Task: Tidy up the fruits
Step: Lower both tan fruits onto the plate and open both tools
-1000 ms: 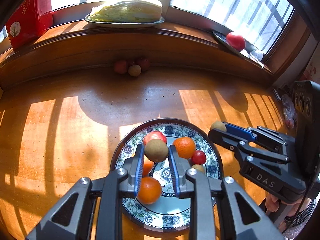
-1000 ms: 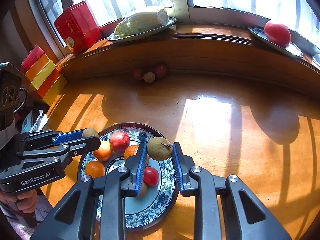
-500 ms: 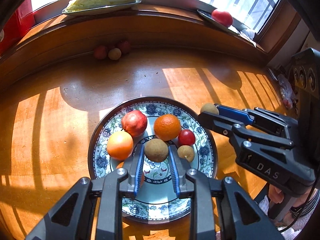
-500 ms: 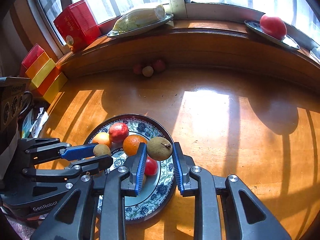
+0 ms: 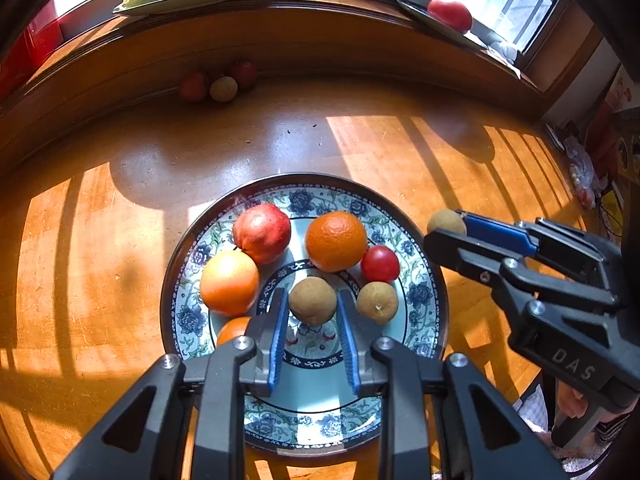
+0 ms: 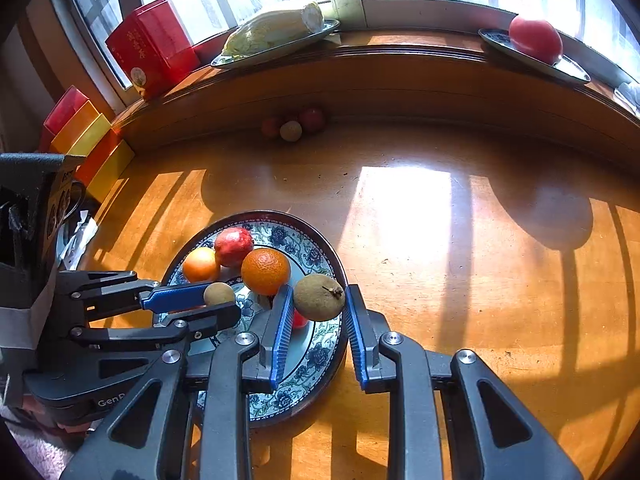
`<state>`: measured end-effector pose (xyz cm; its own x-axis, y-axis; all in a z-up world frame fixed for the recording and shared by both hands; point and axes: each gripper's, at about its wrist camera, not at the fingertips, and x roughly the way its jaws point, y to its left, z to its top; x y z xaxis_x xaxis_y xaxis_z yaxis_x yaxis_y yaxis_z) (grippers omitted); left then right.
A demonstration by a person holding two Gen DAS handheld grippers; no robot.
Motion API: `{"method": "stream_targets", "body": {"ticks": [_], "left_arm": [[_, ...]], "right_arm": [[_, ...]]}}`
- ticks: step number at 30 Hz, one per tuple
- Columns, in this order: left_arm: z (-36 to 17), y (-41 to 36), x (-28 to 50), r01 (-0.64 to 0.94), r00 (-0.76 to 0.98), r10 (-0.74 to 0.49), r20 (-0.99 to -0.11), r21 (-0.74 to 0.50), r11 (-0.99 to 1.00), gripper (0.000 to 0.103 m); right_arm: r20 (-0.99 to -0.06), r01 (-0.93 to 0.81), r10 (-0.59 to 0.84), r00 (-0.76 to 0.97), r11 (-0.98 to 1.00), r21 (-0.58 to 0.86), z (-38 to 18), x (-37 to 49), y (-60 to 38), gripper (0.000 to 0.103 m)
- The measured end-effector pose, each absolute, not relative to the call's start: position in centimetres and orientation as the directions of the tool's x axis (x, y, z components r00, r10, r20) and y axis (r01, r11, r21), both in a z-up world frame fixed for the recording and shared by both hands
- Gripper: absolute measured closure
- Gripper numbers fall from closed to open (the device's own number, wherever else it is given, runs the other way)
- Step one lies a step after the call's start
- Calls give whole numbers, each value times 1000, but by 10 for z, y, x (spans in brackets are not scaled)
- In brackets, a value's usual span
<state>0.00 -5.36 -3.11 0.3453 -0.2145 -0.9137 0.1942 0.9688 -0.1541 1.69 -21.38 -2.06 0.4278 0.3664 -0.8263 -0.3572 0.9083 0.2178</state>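
Observation:
A blue-patterned plate [image 5: 416,292] sits on the wooden table and holds several fruits: a red pomegranate [image 5: 262,232], oranges [image 5: 336,240], a small red fruit [image 5: 380,264] and a brown fruit [image 5: 377,302]. My left gripper [image 5: 312,302] is shut on a brown round fruit [image 5: 312,300] low over the plate's middle. My right gripper [image 6: 318,300] is shut on a brown fruit with a stem [image 6: 319,297] above the plate's right rim [image 6: 340,264]. The right gripper also shows in the left wrist view [image 5: 448,224].
Three small fruits [image 5: 218,84] lie against the back ledge. The sill holds a cabbage on a tray [image 6: 276,28], a tomato on a dish [image 6: 536,40] and a red box [image 6: 152,48]. Coloured blocks [image 6: 84,140] stand at the left.
My left gripper has come down and back over the plate with its brown fruit. My right gripper keeps its fruit and has shifted slightly toward the plate's right rim.

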Motion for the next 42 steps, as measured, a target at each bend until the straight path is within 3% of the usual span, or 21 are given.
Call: {"method": "stream_targets", "body": {"ticks": [37, 42], "left_arm": [[-7, -21, -4, 100, 426, -203, -882, -176, 979, 72], [-6, -15, -4, 83, 430, -193, -882, -174, 981, 70]], "right_arm": [[-885, -433, 355, 302, 878, 205, -43, 3, -192, 76], [-892, -431, 347, 290, 879, 202, -44, 5, -190, 67]]}}
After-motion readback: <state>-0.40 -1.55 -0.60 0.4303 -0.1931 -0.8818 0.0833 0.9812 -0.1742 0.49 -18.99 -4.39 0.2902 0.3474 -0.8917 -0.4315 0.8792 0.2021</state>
